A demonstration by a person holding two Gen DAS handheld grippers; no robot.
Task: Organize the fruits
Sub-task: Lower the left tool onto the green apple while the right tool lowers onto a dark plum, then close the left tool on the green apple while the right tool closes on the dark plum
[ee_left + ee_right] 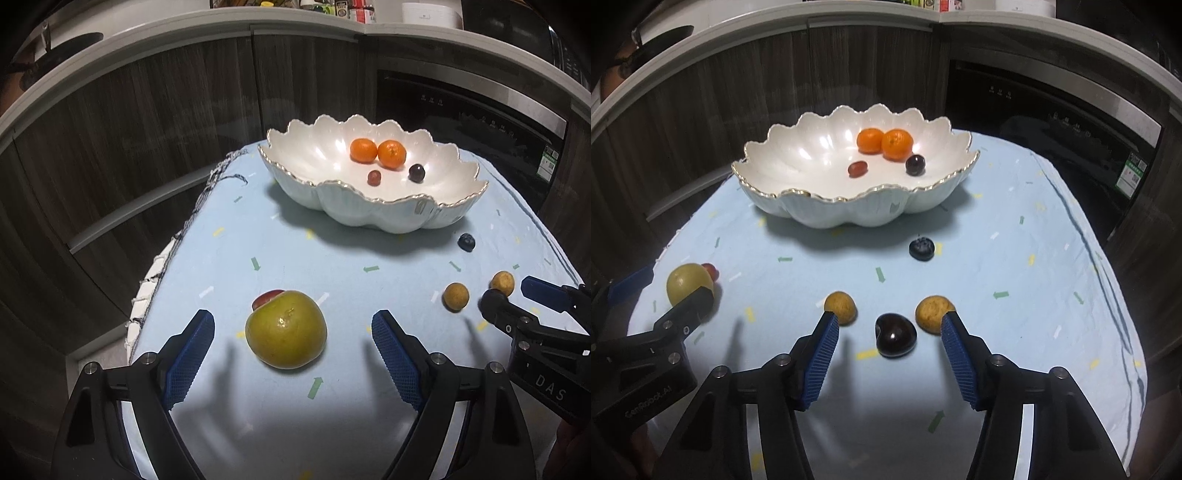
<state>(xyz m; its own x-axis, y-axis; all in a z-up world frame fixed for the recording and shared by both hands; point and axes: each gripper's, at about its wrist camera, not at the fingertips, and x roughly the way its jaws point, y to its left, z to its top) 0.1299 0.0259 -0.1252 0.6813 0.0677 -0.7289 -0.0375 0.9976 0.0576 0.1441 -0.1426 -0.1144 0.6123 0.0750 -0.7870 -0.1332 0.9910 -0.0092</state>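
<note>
A white scalloped bowl [388, 214] [827, 210] at the back of the table holds two oranges [376, 151] [884, 142], a red grape [373, 178] [857, 168] and a dark grape [416, 172] [915, 164]. My left gripper [293, 328] is open around a green apple [286, 330] [687, 284] with a red grape [267, 297] [711, 270] behind it. My right gripper [888, 328] [511, 291] is open around a dark cherry [895, 335], between two yellow-brown round fruits [841, 306] [932, 312] [456, 295] [503, 282]. A blueberry [466, 242] [921, 249] lies in front of the bowl.
The table wears a light blue cloth [332, 266] [1015, 266] with a fringed left edge [173, 251]. Dark wood cabinets [147, 129] and a built-in oven [461, 122] [1052, 110] stand close behind the table.
</note>
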